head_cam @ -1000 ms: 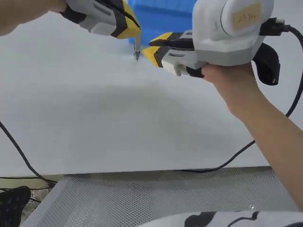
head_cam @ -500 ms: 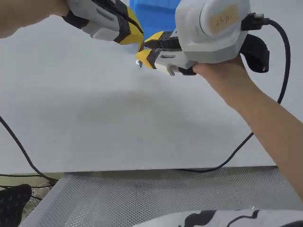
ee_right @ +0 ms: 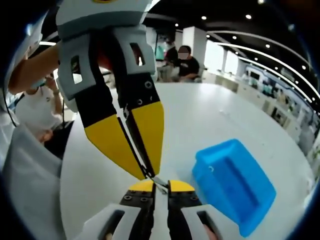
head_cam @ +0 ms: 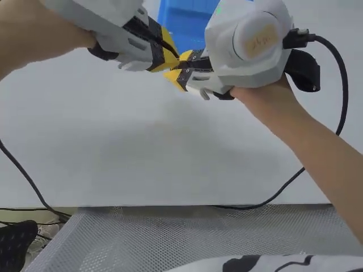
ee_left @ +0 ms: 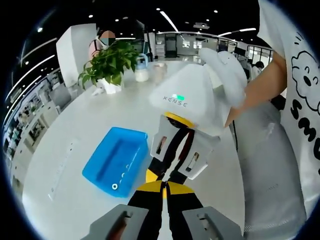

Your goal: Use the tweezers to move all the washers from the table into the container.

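Note:
The thin metal tweezers (ee_right: 142,160) stick out from between the yellow fingers of my left gripper (ee_right: 150,175), which is shut on them. Their tip reaches the narrow gap between the yellow tips of my right gripper (ee_right: 161,186), whose jaws are closed around it. In the head view the left gripper (head_cam: 169,54) and right gripper (head_cam: 177,76) meet tip to tip just in front of the blue container (head_cam: 184,22). The container (ee_left: 117,160) is open-topped, with a few small pale rings along its near wall. I see no washer on the white table (head_cam: 142,141).
A black cable (head_cam: 334,85) trails from the right gripper across the table's right side. Another cable (head_cam: 22,181) runs off at the left. A grey mesh surface (head_cam: 170,238) lies below the table's front edge. A potted plant (ee_left: 110,62) stands far behind the container.
The two grippers have come together. A second ago the tweezers' tip hung free beside the right gripper; now the right gripper's tips have closed onto it.

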`<state>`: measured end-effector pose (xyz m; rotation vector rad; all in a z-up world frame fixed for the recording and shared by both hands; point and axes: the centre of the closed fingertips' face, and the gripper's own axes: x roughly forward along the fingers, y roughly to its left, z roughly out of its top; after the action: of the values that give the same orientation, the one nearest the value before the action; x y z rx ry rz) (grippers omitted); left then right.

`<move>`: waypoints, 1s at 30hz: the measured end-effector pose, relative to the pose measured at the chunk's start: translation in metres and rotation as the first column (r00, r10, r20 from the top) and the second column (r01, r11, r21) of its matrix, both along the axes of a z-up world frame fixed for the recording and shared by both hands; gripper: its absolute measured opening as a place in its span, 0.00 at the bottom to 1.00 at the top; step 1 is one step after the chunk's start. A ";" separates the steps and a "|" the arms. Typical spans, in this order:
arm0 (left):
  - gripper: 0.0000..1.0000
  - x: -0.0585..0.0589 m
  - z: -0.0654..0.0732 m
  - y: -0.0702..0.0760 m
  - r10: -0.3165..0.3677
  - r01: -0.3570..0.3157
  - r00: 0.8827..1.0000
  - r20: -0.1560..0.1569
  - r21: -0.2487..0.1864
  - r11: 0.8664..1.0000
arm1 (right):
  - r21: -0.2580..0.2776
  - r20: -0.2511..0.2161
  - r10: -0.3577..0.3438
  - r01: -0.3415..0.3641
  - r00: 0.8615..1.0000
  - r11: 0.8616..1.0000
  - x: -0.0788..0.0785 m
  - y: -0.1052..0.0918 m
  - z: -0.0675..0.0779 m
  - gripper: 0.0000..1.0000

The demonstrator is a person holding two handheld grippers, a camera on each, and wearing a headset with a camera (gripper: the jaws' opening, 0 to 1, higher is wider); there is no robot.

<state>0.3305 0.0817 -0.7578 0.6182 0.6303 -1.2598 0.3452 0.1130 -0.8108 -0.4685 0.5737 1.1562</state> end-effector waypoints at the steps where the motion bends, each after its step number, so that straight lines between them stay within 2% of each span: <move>1: 0.00 -0.002 -0.001 -0.001 0.000 0.000 1.000 0.002 0.005 1.000 | 0.001 -0.004 -0.001 0.001 1.000 1.000 -0.001 0.000 0.000 0.04; 5: 0.00 -0.001 -0.002 -0.004 0.018 -0.018 0.999 0.033 0.005 1.000 | 0.001 0.008 -0.008 0.008 1.000 1.000 0.001 -0.002 -0.001 0.03; 13: 0.00 0.001 -0.001 -0.013 0.041 -0.045 0.992 0.119 0.027 0.999 | -0.004 0.002 -0.020 0.020 1.000 1.000 0.001 -0.006 -0.001 0.02; 17: 0.00 0.000 -0.002 -0.015 0.047 -0.051 0.990 0.132 0.026 0.998 | -0.013 -0.003 -0.017 0.017 1.000 1.000 0.000 -0.008 -0.003 0.03; 23: 0.00 -0.003 -0.002 -0.012 0.053 -0.058 0.988 0.142 0.030 0.998 | -0.075 0.013 0.016 -0.015 1.000 0.997 -0.002 -0.007 -0.004 0.05; 30: 0.00 0.005 0.001 -0.008 0.089 -0.092 0.984 0.157 0.012 0.996 | -0.105 0.006 0.044 -0.043 0.999 0.994 0.000 -0.007 -0.003 0.06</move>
<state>0.3358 0.0736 -0.7564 0.6895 0.5343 -1.1101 0.3450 0.1064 -0.8135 -0.5780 0.6210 1.1689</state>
